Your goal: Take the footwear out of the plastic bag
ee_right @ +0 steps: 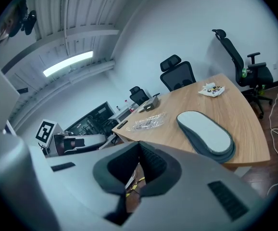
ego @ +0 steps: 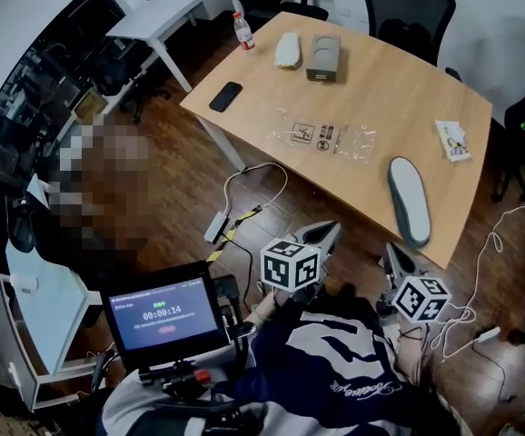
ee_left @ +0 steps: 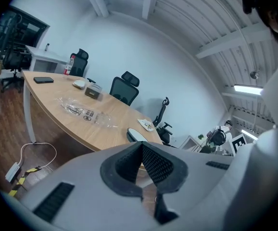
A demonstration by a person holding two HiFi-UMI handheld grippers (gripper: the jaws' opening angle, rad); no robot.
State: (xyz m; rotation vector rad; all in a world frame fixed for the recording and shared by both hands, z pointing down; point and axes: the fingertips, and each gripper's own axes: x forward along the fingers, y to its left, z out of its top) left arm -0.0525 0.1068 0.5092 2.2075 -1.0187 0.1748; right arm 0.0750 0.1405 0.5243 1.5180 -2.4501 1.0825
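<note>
wood flooring runs under a pale wooden table (ego: 426,98) with black office chairs (ego: 408,7) on its far side. both grippers hang off the table's near edge, over the floor: the left gripper (ego: 329,230) has its jaws pressed together on nothing, and so does the right gripper (ego: 395,254). the grey footwear (ego: 410,200) lies by the near edge, sole-up as far as i can tell. the crumpled plastic bag (ego: 321,137) lies flat mid-table, well apart from it. a black phone (ego: 225,96) sits near the left corner.
</note>
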